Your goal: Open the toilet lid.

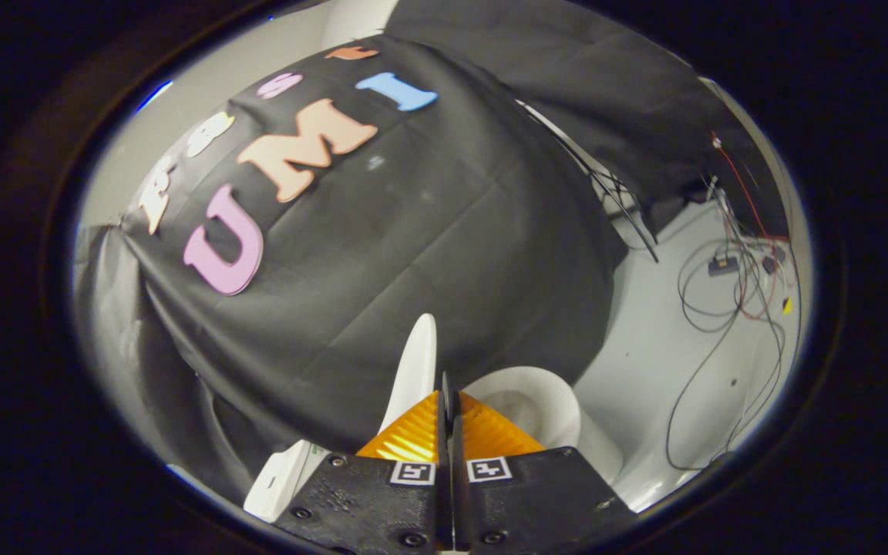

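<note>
The gripper (448, 408) is pointing forward over a white ceramic toilet, and its jaws are sitting pressed together with no gap showing and nothing caught between them. The white plastic toilet lid (415, 368) is standing raised on edge, rising just beyond the fingertips and slightly to their left, tilting a little as it leans toward the black cloth wall (428, 254) behind it. The white toilet bowl with its rounded rim (544, 397) is lying open just ahead of the fingers on their right side. Another white part of the toilet (282, 478) is showing beside the left finger. Beyond the bowl, a pale grey floor (644, 362) is carrying a tangle of thin dark and red cables (729, 301).
</note>
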A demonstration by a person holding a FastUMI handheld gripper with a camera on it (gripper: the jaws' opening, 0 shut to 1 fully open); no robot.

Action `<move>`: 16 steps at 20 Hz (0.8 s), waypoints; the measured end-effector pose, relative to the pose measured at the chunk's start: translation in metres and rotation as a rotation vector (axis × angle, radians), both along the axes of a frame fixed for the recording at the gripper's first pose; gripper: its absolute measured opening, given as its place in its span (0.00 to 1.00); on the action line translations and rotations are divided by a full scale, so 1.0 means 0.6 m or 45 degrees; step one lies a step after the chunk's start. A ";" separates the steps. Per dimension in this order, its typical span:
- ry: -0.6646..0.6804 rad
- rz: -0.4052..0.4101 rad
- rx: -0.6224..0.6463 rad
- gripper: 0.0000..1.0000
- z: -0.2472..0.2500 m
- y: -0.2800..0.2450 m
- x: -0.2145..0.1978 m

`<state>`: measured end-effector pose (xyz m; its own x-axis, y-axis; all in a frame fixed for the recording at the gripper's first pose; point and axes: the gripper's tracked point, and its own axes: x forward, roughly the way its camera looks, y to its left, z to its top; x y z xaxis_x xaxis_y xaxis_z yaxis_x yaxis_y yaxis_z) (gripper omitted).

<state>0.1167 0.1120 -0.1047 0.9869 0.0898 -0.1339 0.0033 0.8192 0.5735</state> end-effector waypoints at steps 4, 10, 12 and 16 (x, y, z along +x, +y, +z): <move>-0.032 0.020 -0.147 0.01 0.054 0.056 -0.017; -0.069 0.071 -0.473 0.03 0.121 0.148 -0.031; -0.055 0.078 -0.569 0.03 0.131 0.168 -0.044; -0.088 0.132 -0.673 0.03 0.153 0.224 -0.053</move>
